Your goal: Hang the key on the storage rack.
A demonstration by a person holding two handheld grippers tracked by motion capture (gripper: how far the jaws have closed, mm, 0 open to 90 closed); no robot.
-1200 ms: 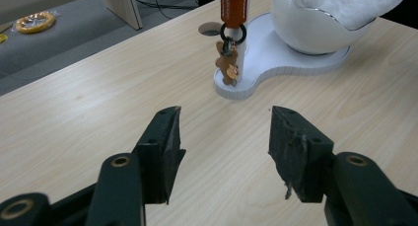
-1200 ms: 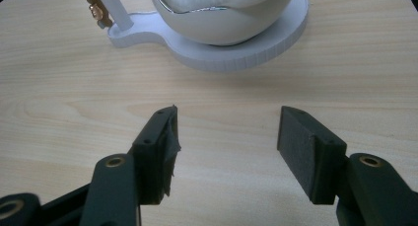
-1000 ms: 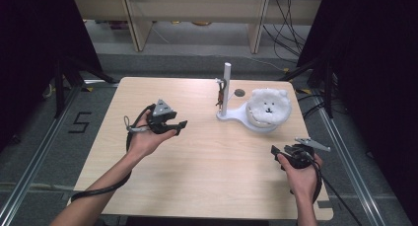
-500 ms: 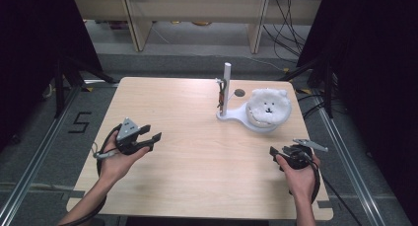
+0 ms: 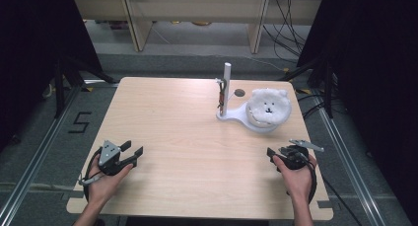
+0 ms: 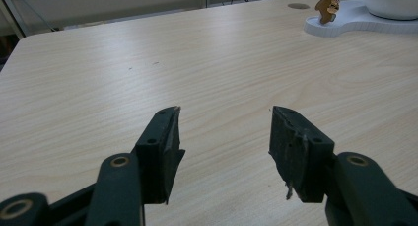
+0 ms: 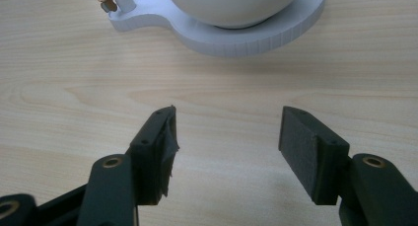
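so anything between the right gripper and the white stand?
Nothing: bare wood of the table lies between the right gripper's open jaws and the white stand, as the right gripper view shows.

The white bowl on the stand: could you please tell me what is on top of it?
A fluffy white bear-face cover lies over the white bowl, which sits on the white stand beside its upright post. Whatever is inside the bowl is hidden by the cover.
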